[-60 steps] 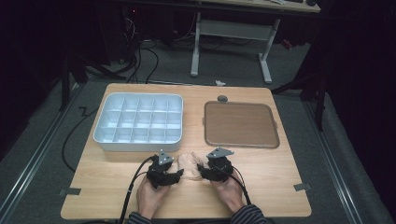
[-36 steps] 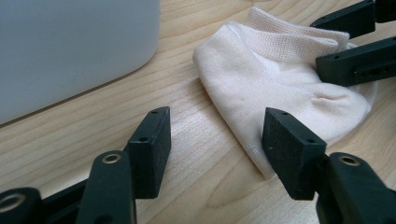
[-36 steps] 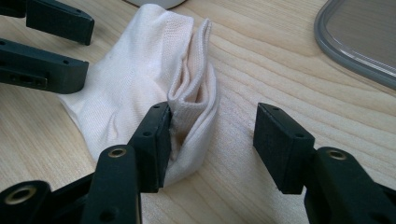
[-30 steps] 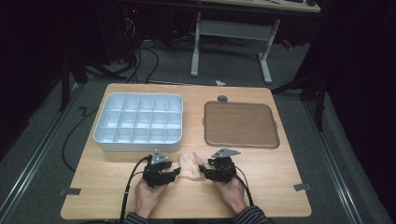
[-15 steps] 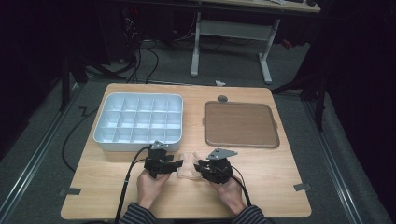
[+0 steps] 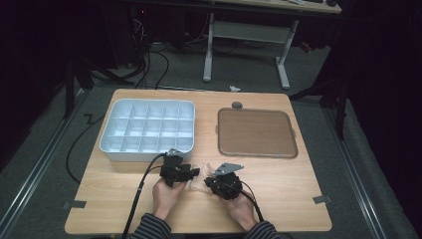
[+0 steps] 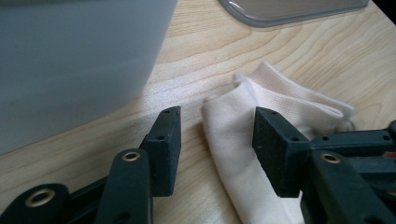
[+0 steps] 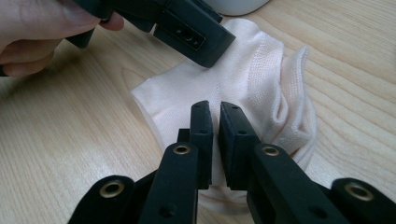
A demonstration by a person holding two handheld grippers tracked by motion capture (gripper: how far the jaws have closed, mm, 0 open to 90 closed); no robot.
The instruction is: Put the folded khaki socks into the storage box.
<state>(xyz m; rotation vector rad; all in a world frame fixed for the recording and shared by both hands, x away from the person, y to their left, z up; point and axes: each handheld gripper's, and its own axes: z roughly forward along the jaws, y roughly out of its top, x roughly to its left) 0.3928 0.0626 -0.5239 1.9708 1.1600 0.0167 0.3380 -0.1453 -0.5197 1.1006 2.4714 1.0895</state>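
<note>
Nearest, the right claw (image 8: 215, 116) is pinching a fold of the cream sock (image 8: 247, 70), having just closed. Lying crumpled on the bench (image 6: 298, 179), ribbed cuff pointing away, the sock is passing between the left claw's (image 7: 217, 135) half-open jaws.

The sock (image 8: 243, 79) was of a soft cream knitted cloth, matt, with a finer ribbed weave at its cuff, and it lay on a table (image 6: 298, 199) of pale wood with a smooth surface and clear grain lines. The jaws of the left gripper (image 7: 215, 135) and the right gripper (image 8: 215, 116) looked like matt black plastic with small brass-coloured rivets, while the compartment box (image 6: 117, 149) seemed smooth light-grey plastic and the brown tray (image 6: 256, 132) had a dull, even finish
</note>
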